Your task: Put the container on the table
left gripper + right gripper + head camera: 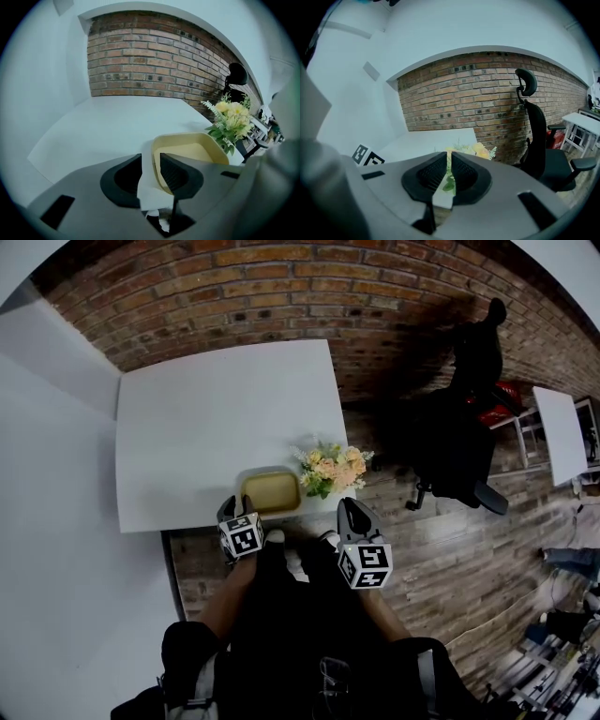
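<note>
The left gripper [151, 164] pinches the container [187, 152] by its near wall, one finger inside and one outside, probably to steady it where it appears to rest on the counter [108, 126] edge. The right gripper [448, 161] is idle, its fingers almost together on nothing, with flowers [480, 150] just beyond them

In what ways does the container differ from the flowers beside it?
The container is low, squarish and plain tan inside; the flowers are a bushy mix of peach and yellow blooms with green leaves. The left gripper clamps the container's near wall; no gripper touches the flowers. Both sit at the near edge of the white table.
</note>
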Demonstrator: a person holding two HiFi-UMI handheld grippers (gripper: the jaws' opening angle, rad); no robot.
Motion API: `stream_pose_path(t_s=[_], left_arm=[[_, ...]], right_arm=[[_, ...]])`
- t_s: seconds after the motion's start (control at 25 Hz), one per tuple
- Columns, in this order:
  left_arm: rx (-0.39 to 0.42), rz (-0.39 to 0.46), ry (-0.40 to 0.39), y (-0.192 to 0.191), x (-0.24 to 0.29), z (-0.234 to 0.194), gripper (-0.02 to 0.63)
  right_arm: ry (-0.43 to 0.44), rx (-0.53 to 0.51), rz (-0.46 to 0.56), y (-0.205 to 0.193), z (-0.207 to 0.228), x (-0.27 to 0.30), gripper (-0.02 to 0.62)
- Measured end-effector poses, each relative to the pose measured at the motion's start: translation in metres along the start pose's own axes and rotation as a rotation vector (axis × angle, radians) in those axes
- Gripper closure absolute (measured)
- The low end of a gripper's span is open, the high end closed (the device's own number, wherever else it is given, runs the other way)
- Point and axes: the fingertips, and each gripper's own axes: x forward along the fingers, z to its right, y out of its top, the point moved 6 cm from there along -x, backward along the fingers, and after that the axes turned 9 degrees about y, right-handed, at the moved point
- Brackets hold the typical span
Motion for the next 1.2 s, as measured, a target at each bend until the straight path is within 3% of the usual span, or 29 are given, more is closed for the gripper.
stream_pose_path(t_s=[0.24,0.4,0.56,0.72,0.96,1.2], left_arm=[[0.083,0.161,-0.078,0.018,-0.033,-0.008,0.502],[0.150,0.284,-0.137,0.032,-0.056,-0.017,0.569],[0.188,0.366,-0.206,0.047,-0.080,-0.023,0.591],[0.203,0.402,-0.248,0.056,-0.102,-0.028,0.591],[0.195,0.453,-0.232,0.062,-0.127,-0.025,0.591],[0.241,0.427,-0.211,0.051,-0.150,-0.012,0.591]], right_arm=[[0.034,0.019,0.067,0.013,-0.017,0.002,0.570],[0.062,0.012,0.096,0.025,-0.031,0.002,0.571],[0.054,0.033,0.093,0.027,-0.040,0.005,0.572],[0.034,0.029,0.115,0.031,-0.050,0.005,0.572],[0.065,-0.049,0.167,0.036,-0.061,-0.008,0.572],[0.076,-0.084,0.204,0.030,-0.065,-0.027,0.572]])
